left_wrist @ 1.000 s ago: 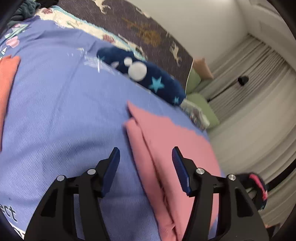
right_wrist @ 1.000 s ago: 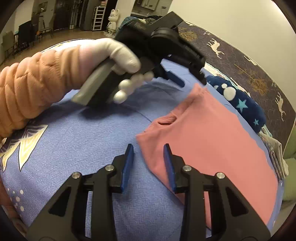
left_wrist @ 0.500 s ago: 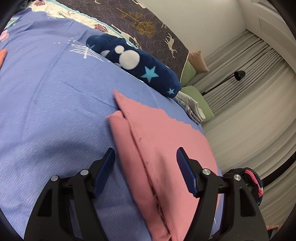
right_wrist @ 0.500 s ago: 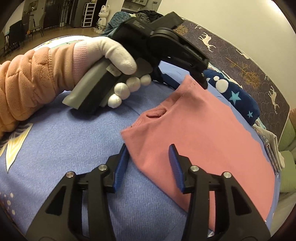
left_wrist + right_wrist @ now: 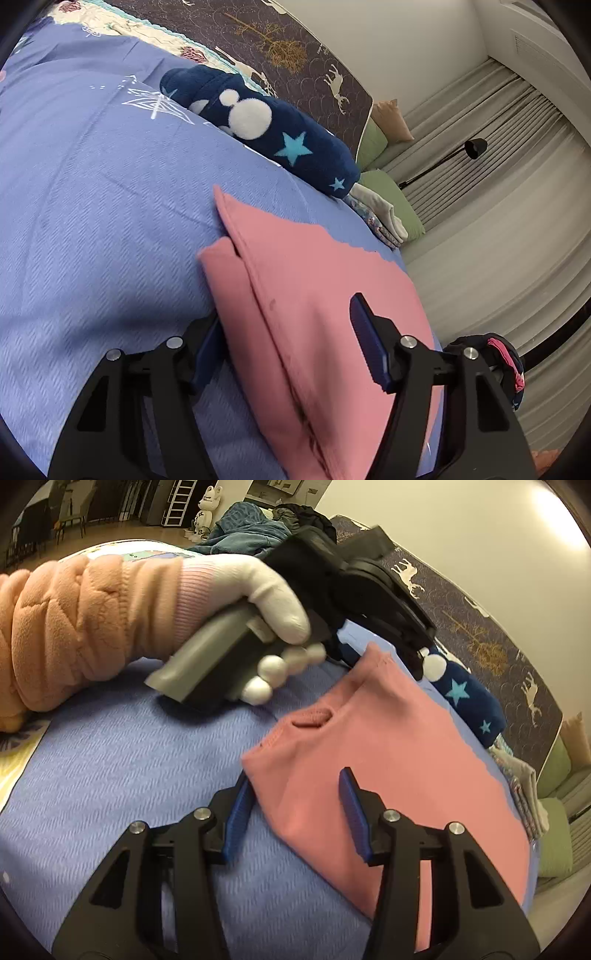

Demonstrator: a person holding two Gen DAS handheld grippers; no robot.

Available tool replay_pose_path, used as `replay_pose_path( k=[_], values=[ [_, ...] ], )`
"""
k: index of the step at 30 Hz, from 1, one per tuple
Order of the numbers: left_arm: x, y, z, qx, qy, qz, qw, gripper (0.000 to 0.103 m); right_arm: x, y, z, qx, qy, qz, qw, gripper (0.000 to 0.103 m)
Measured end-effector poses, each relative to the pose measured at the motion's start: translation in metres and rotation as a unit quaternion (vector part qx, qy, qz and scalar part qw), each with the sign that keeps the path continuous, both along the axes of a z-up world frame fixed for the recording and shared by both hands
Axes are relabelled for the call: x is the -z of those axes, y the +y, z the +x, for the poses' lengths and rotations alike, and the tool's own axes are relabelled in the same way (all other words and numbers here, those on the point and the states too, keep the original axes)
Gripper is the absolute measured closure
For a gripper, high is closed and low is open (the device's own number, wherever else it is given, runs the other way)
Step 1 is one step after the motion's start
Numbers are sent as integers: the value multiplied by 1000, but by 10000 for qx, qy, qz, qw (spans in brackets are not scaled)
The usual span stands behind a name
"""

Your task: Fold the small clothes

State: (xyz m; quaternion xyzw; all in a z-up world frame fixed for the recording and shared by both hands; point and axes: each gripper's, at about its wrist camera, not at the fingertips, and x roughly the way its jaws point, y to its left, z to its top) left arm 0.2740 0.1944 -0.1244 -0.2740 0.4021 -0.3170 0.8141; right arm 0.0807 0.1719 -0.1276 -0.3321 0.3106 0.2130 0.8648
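Note:
A pink garment lies partly folded on the blue bedspread. My left gripper is open, its fingers straddling the garment's folded left edge, one finger below the cloth edge and one above. In the right wrist view my right gripper is open and straddles the near corner of the same pink garment. The left gripper's body, held by a white-gloved hand, sits at the garment's far corner.
A navy star-patterned plush roll lies beyond the garment beside a dark deer-print headboard. Folded pale clothes sit at the bed's far corner. A pile of dark clothes lies behind the hand. The bed edge drops off at right.
Both grippers have moved forward onto the pink garment's edge and opened wider; earlier they were just short of it.

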Motion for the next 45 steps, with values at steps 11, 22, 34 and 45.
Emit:
replay_pose_path(
  k=[11, 22, 34, 45],
  values=[
    [4, -5, 6, 359, -28, -268, 9990, 47, 0, 12, 29, 282, 109, 131, 9995, 41],
    [6, -5, 10, 419, 112, -382, 9983, 51, -4, -8, 20, 714, 229, 279, 9968, 43],
    [15, -10, 27, 211, 443, -314, 9983, 91, -13, -12, 45, 712, 474, 973, 9916, 91],
    [-10, -25, 29, 167, 410, -294, 9986, 91, -42, -48, 42, 1128, 399, 1702, 9781, 91]
  ],
)
